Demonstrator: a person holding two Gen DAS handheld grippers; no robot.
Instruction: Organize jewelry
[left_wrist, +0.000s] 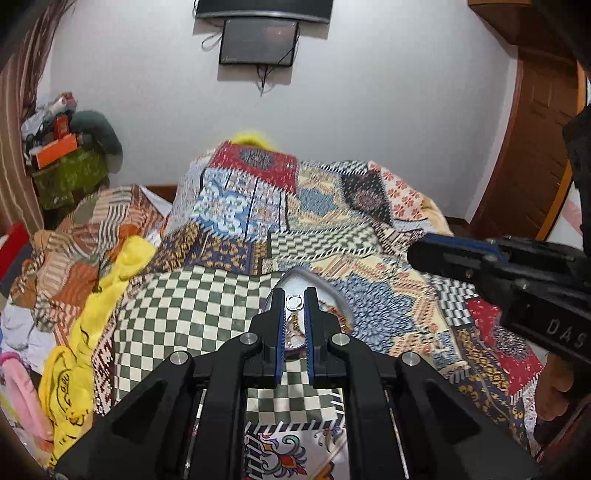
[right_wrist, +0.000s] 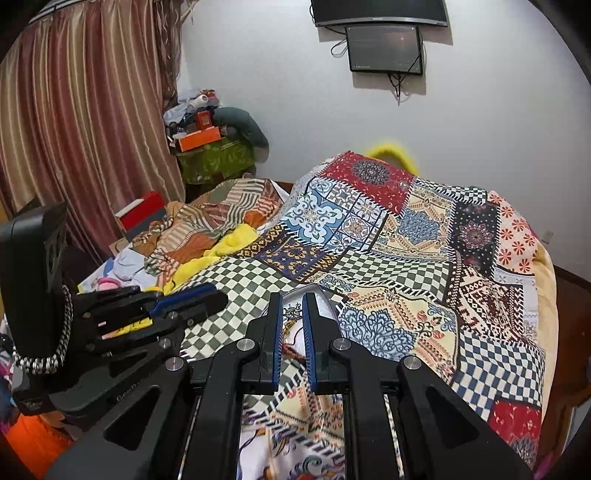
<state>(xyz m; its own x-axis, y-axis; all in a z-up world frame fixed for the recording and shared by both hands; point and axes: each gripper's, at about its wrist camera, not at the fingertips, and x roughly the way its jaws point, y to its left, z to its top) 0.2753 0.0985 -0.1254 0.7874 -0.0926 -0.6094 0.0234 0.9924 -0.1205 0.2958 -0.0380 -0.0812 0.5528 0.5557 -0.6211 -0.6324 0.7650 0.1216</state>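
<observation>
The patchwork quilt (right_wrist: 424, 258) is lying open to the right of the silver tray (left_wrist: 314, 284), giving room to pass there. The other gripper (right_wrist: 192, 299) is crowding the tray's left side in the right wrist view, and the yellow cloth (left_wrist: 110, 295) is bunching along the bed's left edge, with the heaped clutter (right_wrist: 199, 129) standing beyond it.

Two claws (left_wrist: 294, 306) (right_wrist: 291, 310), one tray (left_wrist: 314, 282), two screens (left_wrist: 258, 40).
</observation>
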